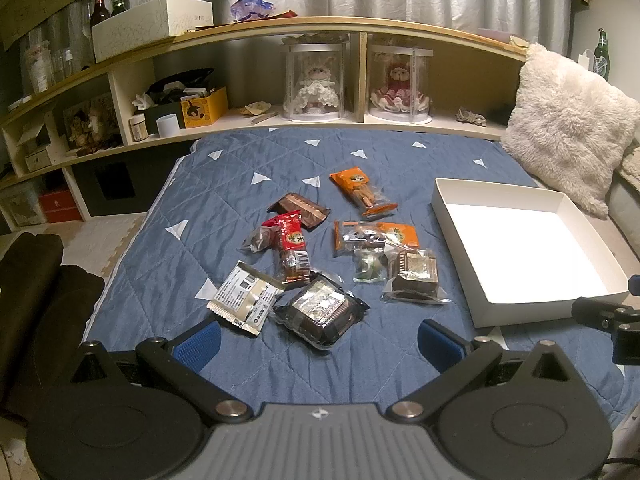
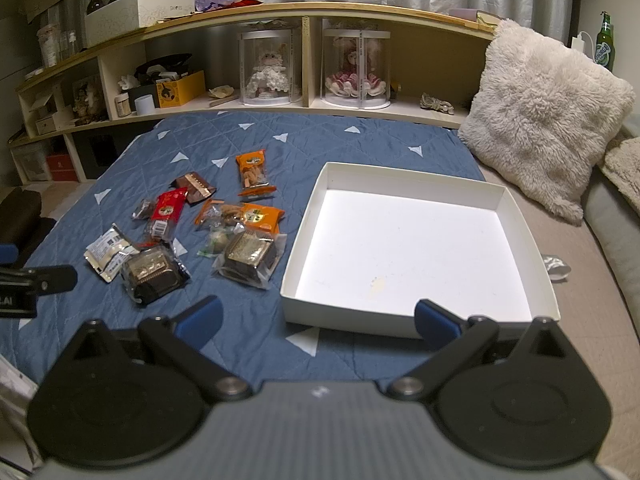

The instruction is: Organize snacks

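Note:
Several wrapped snacks lie scattered on a blue quilt (image 1: 224, 184): two orange packs (image 1: 362, 192) (image 1: 376, 237), a red pack (image 1: 292, 246), a silver-white pack (image 1: 244, 297), and two dark cakes in clear wrap (image 1: 320, 312) (image 1: 414, 276). To their right sits a shallow white box (image 1: 452, 216) (image 2: 304, 216) with nothing in it. My left gripper (image 1: 320, 344) hovers open just before the nearest dark cake, holding nothing. My right gripper (image 2: 318, 322) hangs open over the box's near edge, also holding nothing. The same snack pile (image 2: 192, 232) lies left of the box in the right wrist view.
A wooden shelf (image 1: 320, 26) with two boxed dolls (image 1: 316, 84) runs along the back. A fluffy white pillow (image 2: 548, 116) leans at the right, behind the box. A silver wrapper (image 2: 556, 266) lies right of the box. A dark bundle (image 1: 36, 288) sits left of the quilt.

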